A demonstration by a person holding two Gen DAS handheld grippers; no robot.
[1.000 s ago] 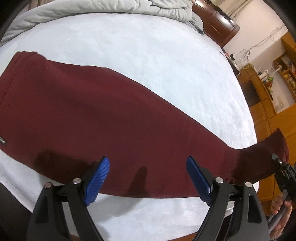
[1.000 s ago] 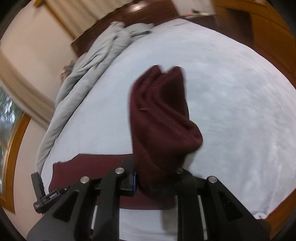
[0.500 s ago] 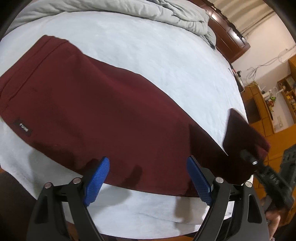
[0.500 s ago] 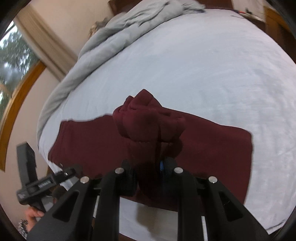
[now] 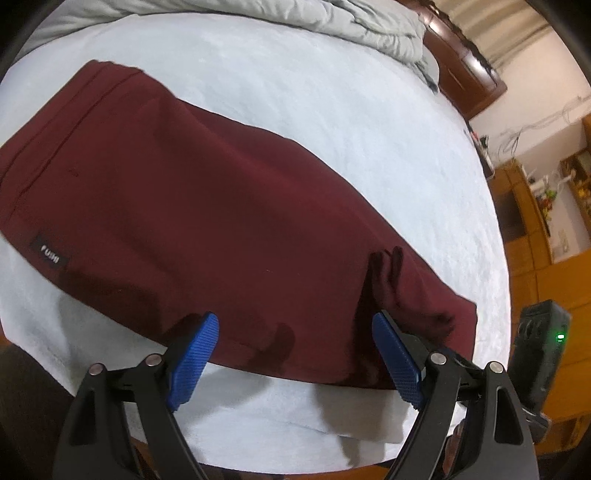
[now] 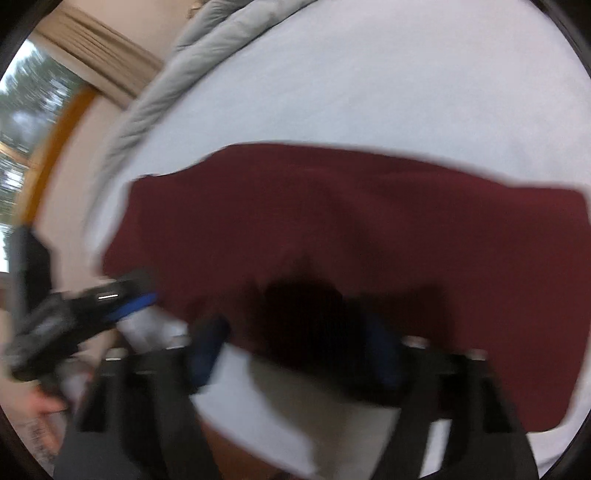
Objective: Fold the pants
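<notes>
Now the right gripper [image 6: 295, 354] is opening above the pants [image 5: 207, 206], nothing pinched; the left gripper [image 5: 295, 354] gapes empty. Loose cloth may unfold.

pants [image 5: 229, 221]: lay flat on the bed sheet [image 5: 332, 110], near its front edge
waistband: at the left end in the left wrist view
folded end: at the right
duvet [image 5: 295, 14]: bunched along the far side of the bed, behind the pants
left gripper [image 5: 295, 354]: above the pants' near edge
right gripper [image 6: 295, 354]: over the near edge, right of the left one
</notes>
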